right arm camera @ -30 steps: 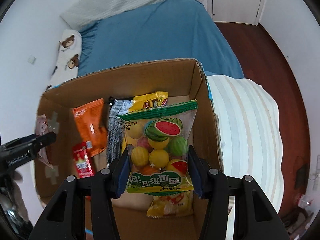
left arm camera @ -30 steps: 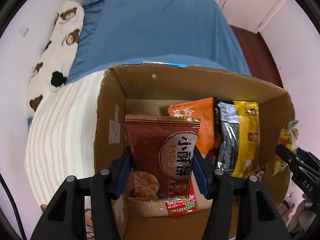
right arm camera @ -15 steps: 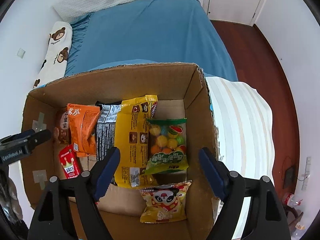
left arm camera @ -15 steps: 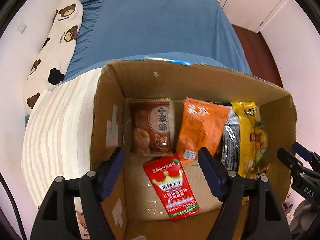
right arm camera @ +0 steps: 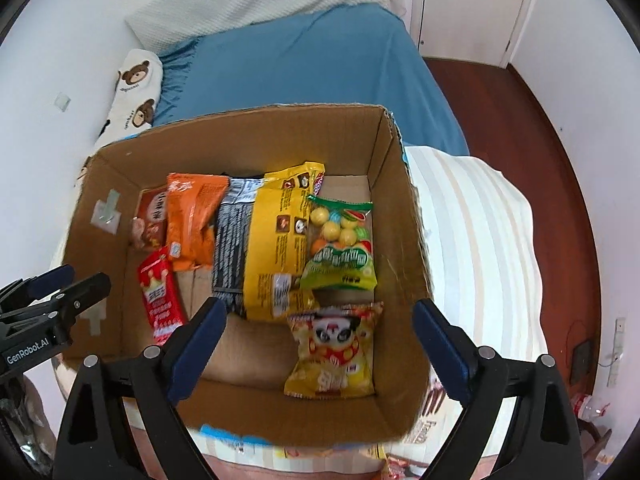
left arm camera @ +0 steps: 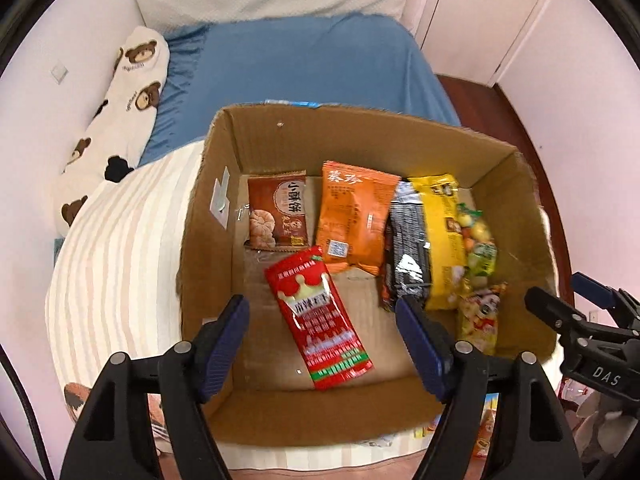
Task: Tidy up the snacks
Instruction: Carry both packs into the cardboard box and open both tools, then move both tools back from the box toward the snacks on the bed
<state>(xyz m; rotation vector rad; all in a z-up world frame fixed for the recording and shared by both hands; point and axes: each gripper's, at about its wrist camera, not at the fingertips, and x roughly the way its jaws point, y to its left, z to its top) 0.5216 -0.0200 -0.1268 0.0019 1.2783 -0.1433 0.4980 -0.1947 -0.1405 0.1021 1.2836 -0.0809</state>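
Both grippers hang empty above the cardboard box (right arm camera: 256, 136), the left gripper (left arm camera: 322, 326) with jaws apart over the red sachet (left arm camera: 318, 316) lying lengthwise between them, the right gripper (right arm camera: 320, 330) with jaws opening above the panda packet (right arm camera: 336, 356).

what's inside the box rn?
Box holds seven packets: brown, orange, red, black, big yellow, green candy, panda. Anything beneath them is hidden.
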